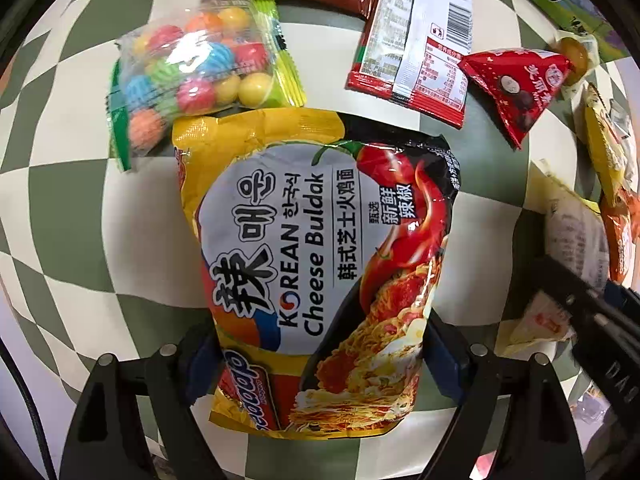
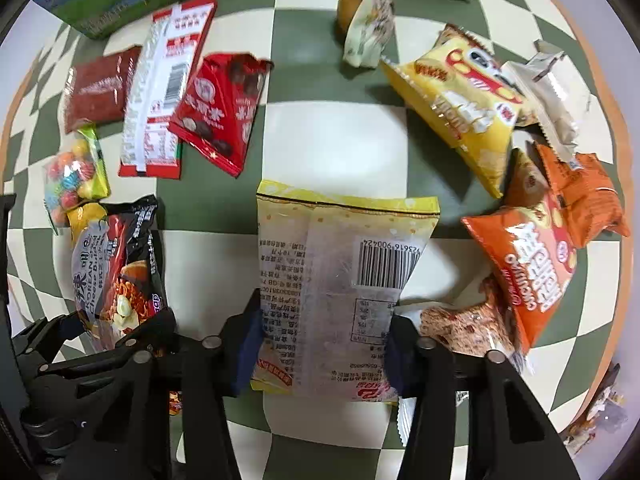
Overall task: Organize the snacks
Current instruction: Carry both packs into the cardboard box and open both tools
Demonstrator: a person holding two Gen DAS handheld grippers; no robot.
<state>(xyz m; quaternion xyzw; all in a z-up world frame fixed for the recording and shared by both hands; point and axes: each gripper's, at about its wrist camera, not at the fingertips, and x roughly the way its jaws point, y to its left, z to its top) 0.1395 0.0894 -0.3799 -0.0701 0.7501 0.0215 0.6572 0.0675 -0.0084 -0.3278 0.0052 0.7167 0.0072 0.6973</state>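
Observation:
A yellow and black Korean cheese noodle packet [image 1: 316, 264] fills the left wrist view. My left gripper [image 1: 320, 360] is shut on it, its blue pads against both sides of the lower part. In the right wrist view the same noodle packet [image 2: 116, 264] hangs at the lower left in that gripper [image 2: 112, 328]. My right gripper [image 2: 324, 348] is shut on a pale yellow snack packet [image 2: 340, 264], back side up with its barcode showing. The pads pinch its lower half inward. Both packets hover over a green and white checkered tablecloth [image 2: 332, 140].
A candy ball bag [image 2: 72, 184], a dark red packet [image 2: 98, 88], a red and white packet [image 2: 164, 92] and a red chocolate packet [image 2: 220, 112] lie at the left. Yellow chips [image 2: 456, 108], orange packets [image 2: 532, 268] and a wrapped bun [image 2: 360, 12] crowd the right. A green box [image 2: 120, 12] lines the back.

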